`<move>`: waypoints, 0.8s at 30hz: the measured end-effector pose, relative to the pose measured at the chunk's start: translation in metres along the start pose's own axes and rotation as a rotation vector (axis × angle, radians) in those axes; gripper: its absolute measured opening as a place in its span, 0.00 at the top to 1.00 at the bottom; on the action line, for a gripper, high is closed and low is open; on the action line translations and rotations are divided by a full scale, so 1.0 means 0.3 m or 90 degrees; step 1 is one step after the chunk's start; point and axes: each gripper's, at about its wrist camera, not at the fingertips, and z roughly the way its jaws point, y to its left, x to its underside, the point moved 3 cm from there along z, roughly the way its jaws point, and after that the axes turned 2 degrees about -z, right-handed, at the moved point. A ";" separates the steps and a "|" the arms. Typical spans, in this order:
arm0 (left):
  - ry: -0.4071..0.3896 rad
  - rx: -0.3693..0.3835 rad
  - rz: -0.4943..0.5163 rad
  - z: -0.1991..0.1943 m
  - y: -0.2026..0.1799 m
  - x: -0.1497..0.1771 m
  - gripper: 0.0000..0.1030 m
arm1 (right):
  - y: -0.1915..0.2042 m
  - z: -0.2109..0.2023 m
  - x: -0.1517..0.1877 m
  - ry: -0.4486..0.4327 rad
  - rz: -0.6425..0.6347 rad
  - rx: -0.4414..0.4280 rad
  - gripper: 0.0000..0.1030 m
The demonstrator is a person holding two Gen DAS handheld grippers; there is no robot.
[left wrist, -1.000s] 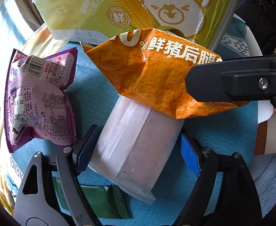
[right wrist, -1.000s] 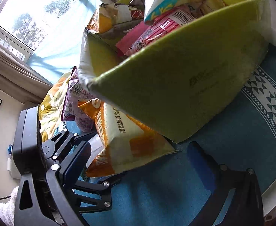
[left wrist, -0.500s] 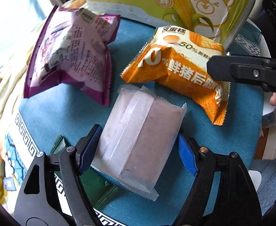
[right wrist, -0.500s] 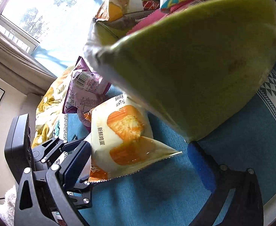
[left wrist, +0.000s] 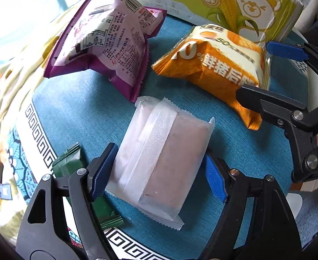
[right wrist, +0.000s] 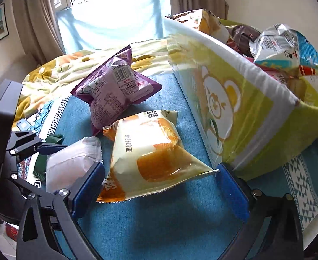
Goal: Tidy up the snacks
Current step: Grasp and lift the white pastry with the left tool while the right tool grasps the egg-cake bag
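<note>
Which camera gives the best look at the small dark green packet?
The left wrist view. There the green packet lies on the blue cloth beside the left gripper, partly hidden by a finger. The right wrist view shows only slivers of it behind the white packet.

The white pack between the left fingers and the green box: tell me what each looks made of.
White pack: seems a frosted, semi-translucent plastic film, matte; a pinkish filling shows through, and it has a flat back seam and crimped serrated ends. Green box: probably glossy printed cardboard; its white cut edge shows thickness, the walls stand stiff around the snacks, and the printed face glares. A plastic coating cannot be ruled out.
</note>
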 end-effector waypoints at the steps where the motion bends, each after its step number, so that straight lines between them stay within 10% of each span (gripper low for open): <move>1: 0.001 -0.001 -0.004 0.001 -0.009 0.014 0.28 | 0.005 -0.002 0.000 0.001 -0.012 0.004 0.01; 14: 0.003 -0.013 -0.028 -0.009 -0.003 0.042 0.29 | 0.081 0.042 -0.046 0.003 -0.080 0.016 0.01; 24: 0.014 -0.025 -0.067 -0.033 0.004 0.080 0.32 | 0.088 0.139 -0.048 0.049 -0.063 0.034 0.25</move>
